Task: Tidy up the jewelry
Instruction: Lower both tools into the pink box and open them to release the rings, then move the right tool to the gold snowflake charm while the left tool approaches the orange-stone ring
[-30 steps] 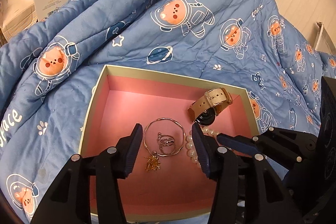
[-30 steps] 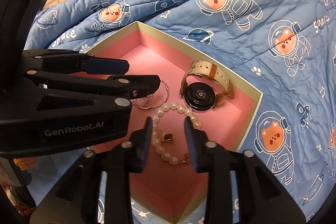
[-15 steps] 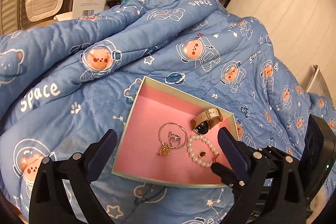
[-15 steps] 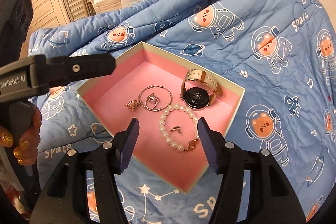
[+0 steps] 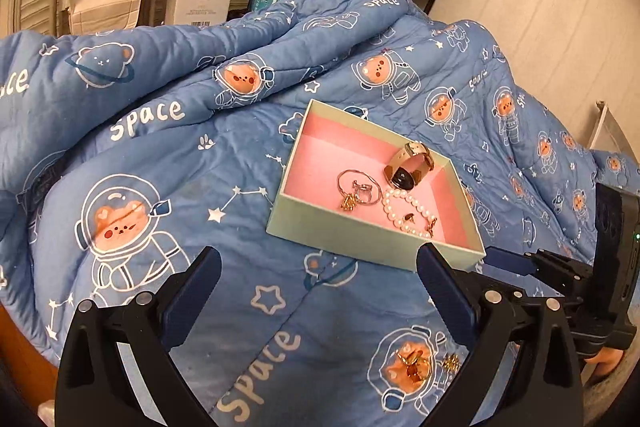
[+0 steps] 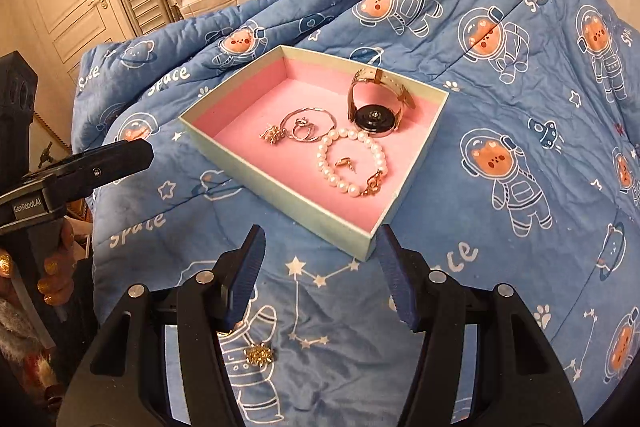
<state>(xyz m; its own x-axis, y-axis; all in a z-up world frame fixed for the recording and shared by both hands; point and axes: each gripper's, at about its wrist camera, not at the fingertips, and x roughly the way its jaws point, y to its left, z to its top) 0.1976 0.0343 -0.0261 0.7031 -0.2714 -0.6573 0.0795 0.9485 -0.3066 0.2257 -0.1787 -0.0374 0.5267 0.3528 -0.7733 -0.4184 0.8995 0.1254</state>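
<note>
Nearest, on the blue quilt (image 6: 500,235): small gold pieces lie loose. One gold cluster earring (image 6: 259,355) sits just below the right gripper (image 6: 322,277), whose jaws stand moderately apart, holding nothing. The left wrist view shows a gold ring-like piece (image 5: 414,363) beside it, partly behind the left gripper (image 5: 318,291); those jaws are spread wide, also bare.

Farther: pink-lined box (image 6: 280,193), holding a thin bangle (image 6: 308,125) with small rings, a pearl bracelet (image 6: 352,163) around a stud earring (image 6: 344,163), and a watch (image 6: 374,107) at the back.

Judgement: next pick is the loose earring. Come down steeply, narrow the jaws first, and pinch only metal; soft quilt will bunch into the pads. Carry over the near wall, releasing on bare pink lining.
</note>
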